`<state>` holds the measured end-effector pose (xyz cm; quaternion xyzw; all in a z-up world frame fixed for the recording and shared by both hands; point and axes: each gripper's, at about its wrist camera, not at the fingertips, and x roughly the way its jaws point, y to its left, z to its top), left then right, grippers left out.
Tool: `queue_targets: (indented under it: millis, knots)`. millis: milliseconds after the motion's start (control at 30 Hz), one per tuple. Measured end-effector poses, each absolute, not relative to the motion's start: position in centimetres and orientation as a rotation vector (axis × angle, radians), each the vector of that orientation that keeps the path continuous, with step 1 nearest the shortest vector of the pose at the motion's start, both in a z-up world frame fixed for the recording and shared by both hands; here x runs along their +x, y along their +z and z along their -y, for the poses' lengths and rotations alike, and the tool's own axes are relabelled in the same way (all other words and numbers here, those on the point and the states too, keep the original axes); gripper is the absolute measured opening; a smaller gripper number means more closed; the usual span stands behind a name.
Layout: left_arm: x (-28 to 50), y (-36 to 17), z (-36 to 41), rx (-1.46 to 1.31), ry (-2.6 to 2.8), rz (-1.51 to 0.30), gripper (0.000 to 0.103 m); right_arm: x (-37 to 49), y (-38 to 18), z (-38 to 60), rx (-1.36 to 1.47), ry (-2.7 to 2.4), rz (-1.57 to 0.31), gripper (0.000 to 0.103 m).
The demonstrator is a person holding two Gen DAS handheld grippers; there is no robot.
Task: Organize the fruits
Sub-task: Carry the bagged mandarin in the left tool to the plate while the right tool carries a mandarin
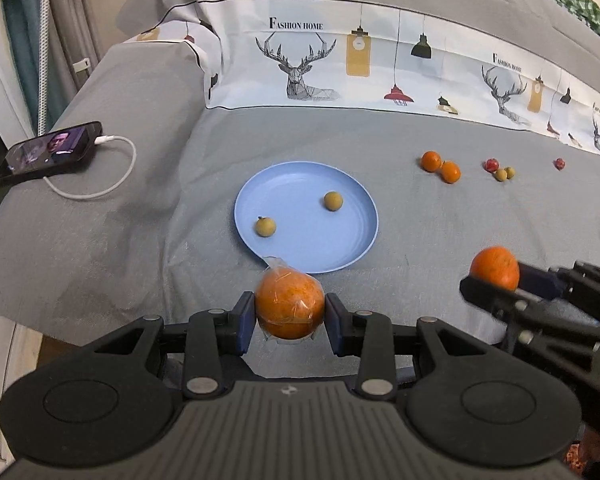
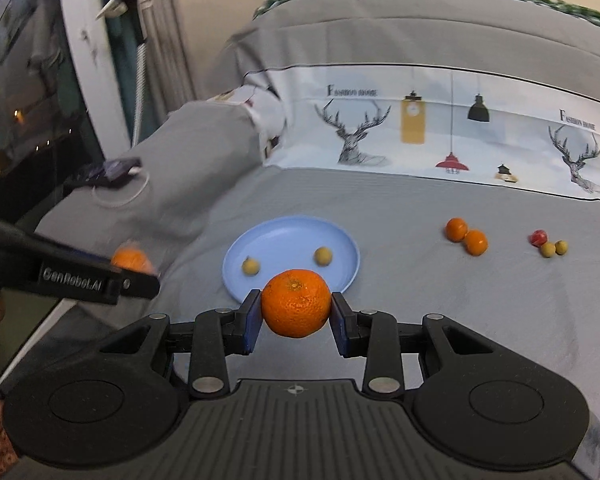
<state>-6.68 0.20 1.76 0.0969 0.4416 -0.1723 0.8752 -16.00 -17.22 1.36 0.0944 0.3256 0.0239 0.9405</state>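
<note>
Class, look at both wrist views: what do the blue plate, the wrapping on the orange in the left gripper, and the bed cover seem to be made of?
Blue plate: probably plastic or melamine; smooth, even colour, soft sheen.
Wrapping on the orange in the left gripper: thin clear plastic film; glossy creases and a twisted tuft on top.
Bed cover: woven grey fabric, matte, with wrinkles and folds.

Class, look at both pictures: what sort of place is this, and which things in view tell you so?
Probably a bedroom at home. The fruit lies on a bed spread with a grey sheet, a deer-print pillow band runs behind it, and a charging phone rests to one side.
</note>
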Motion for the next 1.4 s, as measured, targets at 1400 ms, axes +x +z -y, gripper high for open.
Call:
queue_targets:
  millis: [1400]
  knots:
    - [-4.9,1.0,-2.0,0.125,-0.355,-0.93,0.041,-14.9,0.8,14.8,0.135,0.05,-0.721,0.037]
